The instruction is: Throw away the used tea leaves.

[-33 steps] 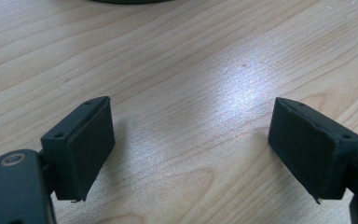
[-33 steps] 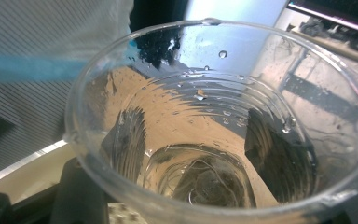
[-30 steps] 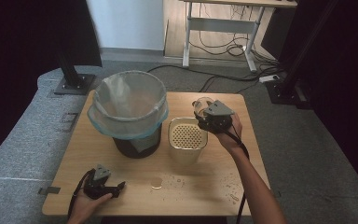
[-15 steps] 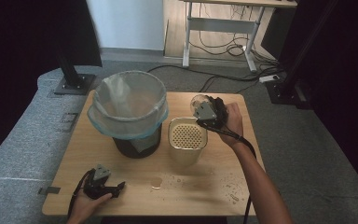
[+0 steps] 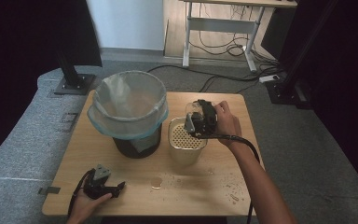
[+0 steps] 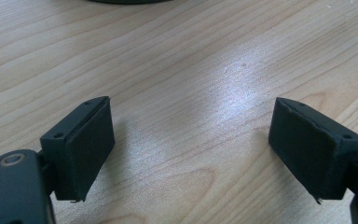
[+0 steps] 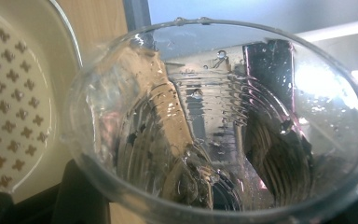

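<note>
Since the earlier frame the right gripper [image 5: 200, 119] has shifted left in the high view, carrying a clear cup [image 5: 192, 109] from beside the cream bin [image 5: 185, 147] to above its perforated lid, right of centre in the frame. Its jaws pinch the cup, which lies tipped on its side with the mouth toward the camera in the right gripper view; the cup [image 7: 223, 126] is wet inside with droplets, and the lid [image 7: 14, 93] sits at the left edge of that view. Left of the cream bin stands a black bin lined with a pale bag [image 5: 128, 105], upper left of centre on the table [image 5: 242, 186]. At the lower left the left gripper [image 5: 103, 184] lies on the table in the person's hand, unmoved. Its jaws are spread wide with nothing between them, bare wood below [image 6: 191, 135]. A small wet spot [image 5: 156, 183] marks the table below the bins.
</note>
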Tool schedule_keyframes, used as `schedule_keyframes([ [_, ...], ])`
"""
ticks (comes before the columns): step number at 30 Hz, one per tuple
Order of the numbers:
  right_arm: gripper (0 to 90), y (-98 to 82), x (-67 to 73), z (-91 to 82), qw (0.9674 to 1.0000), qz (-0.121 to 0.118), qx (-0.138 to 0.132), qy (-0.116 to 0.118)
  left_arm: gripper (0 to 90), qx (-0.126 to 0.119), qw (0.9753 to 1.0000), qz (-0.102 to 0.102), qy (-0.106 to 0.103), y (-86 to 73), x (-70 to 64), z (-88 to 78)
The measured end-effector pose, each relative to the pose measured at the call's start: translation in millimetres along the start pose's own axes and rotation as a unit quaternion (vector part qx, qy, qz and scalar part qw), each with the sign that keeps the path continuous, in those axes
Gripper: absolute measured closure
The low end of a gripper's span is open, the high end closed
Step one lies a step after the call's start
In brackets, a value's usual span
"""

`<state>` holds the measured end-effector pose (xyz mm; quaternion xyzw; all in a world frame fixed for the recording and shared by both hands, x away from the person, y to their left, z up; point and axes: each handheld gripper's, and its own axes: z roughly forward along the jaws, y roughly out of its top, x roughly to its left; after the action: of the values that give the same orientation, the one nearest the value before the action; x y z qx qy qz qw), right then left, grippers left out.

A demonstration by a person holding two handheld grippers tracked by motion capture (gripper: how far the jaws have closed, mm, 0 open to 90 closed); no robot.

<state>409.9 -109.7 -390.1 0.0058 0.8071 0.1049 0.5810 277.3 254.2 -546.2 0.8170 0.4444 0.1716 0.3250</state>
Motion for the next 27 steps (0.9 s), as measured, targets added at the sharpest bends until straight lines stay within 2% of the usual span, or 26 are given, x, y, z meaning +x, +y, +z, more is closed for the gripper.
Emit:
schedule_keyframes([
  [1,39.2,1.5,1.7,0.9,0.9999,-0.016,0.002,0.001,13.7,0.000,1.0000,0.000,0.000,0.0,0.0,0.0],
  [2,39.2,1.5,1.7,0.9,0.9999,-0.016,0.002,0.001,13.7,0.000,1.0000,0.000,0.000,0.0,0.0,0.0],
  [3,39.3,3.0,2.0,1.7,0.9995,-0.032,0.003,-0.001,13.3,0.000,1.0000,-0.001,0.000,0.1,0.1,0.1],
  [4,39.3,3.0,2.0,1.7,0.9995,-0.032,0.003,-0.001,13.3,0.001,1.0000,-0.001,0.000,0.2,0.3,0.1],
  [7,39.8,6.6,-0.6,1.3,0.9981,-0.060,0.005,-0.009,13.1,0.001,1.0000,-0.001,0.000,0.2,0.4,0.2],
  [9,39.9,7.2,-0.4,0.4,0.9974,-0.069,0.013,-0.013,13.1,0.001,1.0000,-0.001,0.000,0.2,0.3,0.1],
  [15,40.5,5.4,8.7,3.9,0.9884,-0.145,0.029,-0.036,13.2,0.000,1.0000,-0.001,0.001,0.1,0.3,0.3],
  [17,40.7,5.4,13.6,5.4,0.9826,-0.178,0.036,-0.039,13.1,0.001,1.0000,0.000,-0.001,0.3,0.5,0.3],
  [18,40.7,5.7,14.2,5.6,0.9816,-0.184,0.036,-0.038,13.1,0.001,1.0000,0.000,0.000,0.3,0.5,0.3],
  [21,41.4,8.3,14.6,3.9,0.9729,-0.223,0.042,-0.048,13.2,0.000,1.0000,-0.001,0.000,0.3,0.4,0.4],
  [22,41.6,9.3,13.7,3.3,0.9682,-0.240,0.042,-0.054,13.2,0.000,1.0000,-0.001,0.000,0.3,0.4,0.4],
  [23,41.8,10.5,12.2,2.5,0.9617,-0.263,0.044,-0.064,13.1,0.000,1.0000,-0.001,0.000,0.3,0.4,0.4],
  [27,42.9,15.5,5.5,3.2,0.9491,-0.301,0.050,-0.080,13.1,0.001,1.0000,0.000,-0.001,0.3,0.5,0.2],
])
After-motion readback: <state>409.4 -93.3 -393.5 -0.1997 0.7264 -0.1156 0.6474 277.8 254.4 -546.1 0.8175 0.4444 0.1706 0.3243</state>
